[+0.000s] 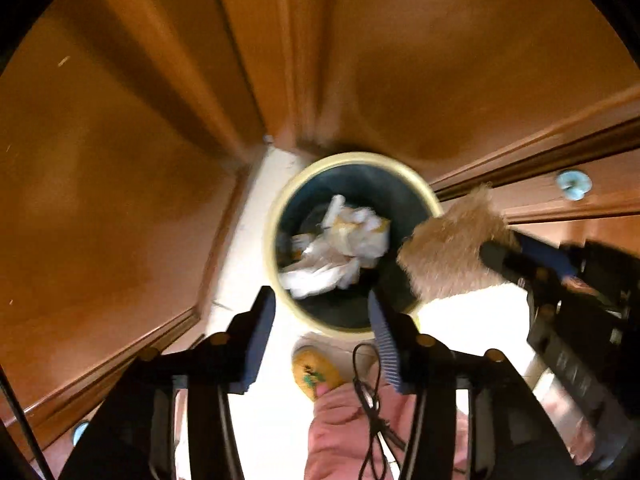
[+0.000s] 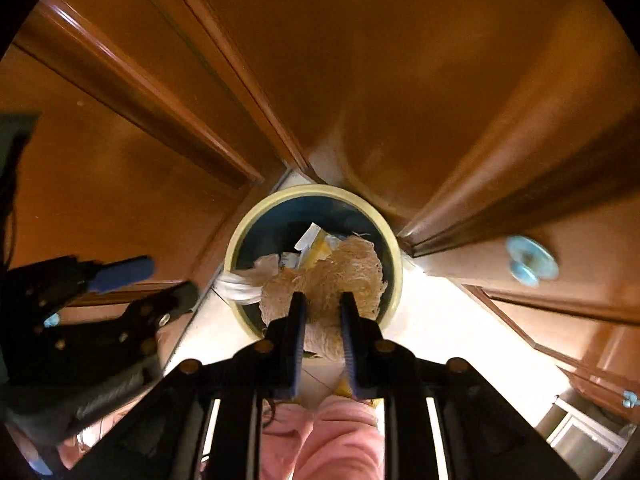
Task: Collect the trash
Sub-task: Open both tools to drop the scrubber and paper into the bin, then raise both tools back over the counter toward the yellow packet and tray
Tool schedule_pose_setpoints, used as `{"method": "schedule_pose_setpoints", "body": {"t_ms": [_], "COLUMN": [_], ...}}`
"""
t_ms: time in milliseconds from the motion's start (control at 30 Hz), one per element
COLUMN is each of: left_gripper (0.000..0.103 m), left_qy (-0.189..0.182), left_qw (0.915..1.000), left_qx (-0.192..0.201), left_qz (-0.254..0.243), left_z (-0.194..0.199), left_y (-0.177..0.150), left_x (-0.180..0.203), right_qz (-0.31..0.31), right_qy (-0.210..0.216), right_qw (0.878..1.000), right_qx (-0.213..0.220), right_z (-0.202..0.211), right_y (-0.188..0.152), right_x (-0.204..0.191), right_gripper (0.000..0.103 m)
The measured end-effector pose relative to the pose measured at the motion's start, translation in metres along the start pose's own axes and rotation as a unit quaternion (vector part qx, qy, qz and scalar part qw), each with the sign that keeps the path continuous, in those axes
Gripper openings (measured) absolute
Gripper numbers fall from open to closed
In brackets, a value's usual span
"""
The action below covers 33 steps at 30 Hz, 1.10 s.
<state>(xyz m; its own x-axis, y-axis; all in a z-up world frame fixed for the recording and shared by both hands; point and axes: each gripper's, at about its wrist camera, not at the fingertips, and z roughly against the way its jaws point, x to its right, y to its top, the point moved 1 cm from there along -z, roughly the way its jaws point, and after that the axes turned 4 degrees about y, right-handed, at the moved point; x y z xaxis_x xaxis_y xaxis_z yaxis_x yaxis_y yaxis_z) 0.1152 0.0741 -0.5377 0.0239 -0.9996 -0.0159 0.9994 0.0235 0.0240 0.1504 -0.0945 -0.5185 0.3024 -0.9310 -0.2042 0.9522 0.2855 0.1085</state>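
Observation:
A round bin with a pale yellow rim (image 1: 280,200) and dark inside stands on the pale floor below me; it also shows in the right wrist view (image 2: 240,232). Crumpled white and yellow wrappers (image 1: 344,244) lie in it. My right gripper (image 2: 323,304) is shut on a tan fibrous wad (image 2: 344,268) and holds it over the bin's near edge; the wad also shows in the left wrist view (image 1: 452,248). My left gripper (image 1: 320,308) is open and empty above the bin's near rim.
Brown wooden cabinet doors (image 1: 120,160) close in around the bin on the left, back and right. A pale blue knob (image 2: 530,264) sits on the right door. A yellow slipper (image 1: 316,372) and pink trouser legs (image 2: 324,440) are below the grippers.

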Motion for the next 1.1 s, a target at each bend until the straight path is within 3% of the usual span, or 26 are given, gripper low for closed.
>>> {"method": "schedule_pose_setpoints", "body": {"t_ms": [167, 300, 533, 867, 1100], "left_gripper": [0.064, 0.064, 0.065, 0.068, 0.072], "left_qy": [0.021, 0.033, 0.035, 0.035, 0.021], "left_qw": [0.9997, 0.9993, 0.9987, 0.9928, 0.9771], "left_qx": [0.004, 0.01, 0.025, 0.109, 0.198], "left_qz": [0.008, 0.016, 0.028, -0.036, -0.077], "left_z": [0.01, 0.023, 0.056, 0.18, 0.291], "left_y": [-0.015, -0.026, -0.03, -0.03, -0.025], "left_x": [-0.02, -0.031, -0.036, -0.01, 0.004], "right_qz": [0.004, -0.003, 0.007, 0.002, -0.023], "right_qy": [-0.005, 0.0, -0.002, 0.011, 0.019], "right_qw": [1.0, 1.0, 1.0, 1.0, 0.996], "right_qx": [-0.025, -0.027, -0.026, 0.024, 0.087], "right_z": [-0.008, -0.001, 0.029, 0.147, 0.248], "right_y": [-0.002, -0.001, -0.012, -0.018, -0.02], "right_x": [-0.007, -0.015, -0.025, -0.041, -0.049], "right_gripper": [0.024, 0.036, 0.037, 0.037, 0.037]}}
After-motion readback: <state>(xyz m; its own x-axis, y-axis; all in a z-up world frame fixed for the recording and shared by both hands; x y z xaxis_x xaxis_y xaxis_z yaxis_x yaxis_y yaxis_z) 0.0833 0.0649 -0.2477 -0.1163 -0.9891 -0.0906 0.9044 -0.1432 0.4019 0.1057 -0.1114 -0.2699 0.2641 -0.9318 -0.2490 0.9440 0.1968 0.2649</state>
